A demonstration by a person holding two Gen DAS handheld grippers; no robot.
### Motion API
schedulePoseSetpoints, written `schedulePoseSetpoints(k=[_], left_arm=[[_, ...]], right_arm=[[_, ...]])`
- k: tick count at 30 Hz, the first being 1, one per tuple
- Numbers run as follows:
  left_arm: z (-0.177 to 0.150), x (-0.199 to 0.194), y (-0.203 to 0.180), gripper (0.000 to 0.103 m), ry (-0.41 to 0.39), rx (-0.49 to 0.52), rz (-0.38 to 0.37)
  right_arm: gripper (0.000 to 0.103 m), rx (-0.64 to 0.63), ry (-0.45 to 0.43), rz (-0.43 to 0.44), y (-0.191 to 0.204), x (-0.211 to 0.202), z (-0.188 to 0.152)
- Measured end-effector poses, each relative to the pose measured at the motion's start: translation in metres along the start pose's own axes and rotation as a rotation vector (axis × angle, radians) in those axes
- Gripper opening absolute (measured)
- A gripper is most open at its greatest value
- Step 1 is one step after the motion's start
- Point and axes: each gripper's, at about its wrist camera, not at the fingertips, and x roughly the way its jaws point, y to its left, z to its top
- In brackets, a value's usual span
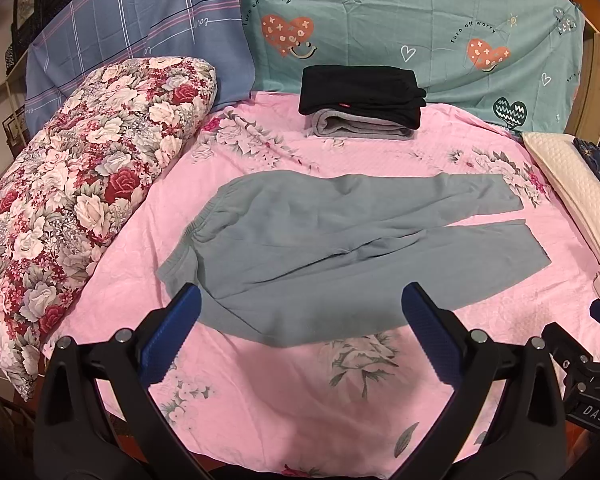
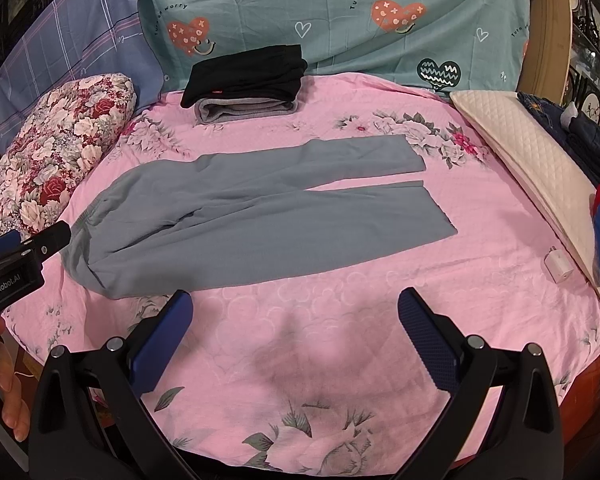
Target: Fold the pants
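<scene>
Grey-blue pants (image 1: 320, 248) (image 2: 236, 220) lie flat on the pink floral bed sheet (image 1: 284, 392) (image 2: 380, 320), waistband to the left, both legs stretched to the right with a narrow gap between them. My left gripper (image 1: 300, 300) hovers open just above the near edge of the pants, close to the waist end, nothing between its blue pads. My right gripper (image 2: 296, 300) is open over bare sheet, a little short of the near leg. The left gripper's body shows at the left edge of the right wrist view.
A stack of folded black and grey clothes (image 1: 360, 100) (image 2: 244, 84) sits at the back. A floral pillow (image 1: 80, 192) lies left, a cream quilted pillow (image 2: 532, 176) right, with a small white charger (image 2: 556, 268) and dark clothes (image 2: 580, 136) near it.
</scene>
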Motion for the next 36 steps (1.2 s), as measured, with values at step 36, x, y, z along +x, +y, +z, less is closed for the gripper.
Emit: schedulePoseSetpoints(k=[36], left_arm=[[-0.016,0.043,0.012,0.101,0.196,-0.048,-0.072]], right_arm=[[0.102,0.012,0.026,0.004,-0.007,0.013,-0.002]])
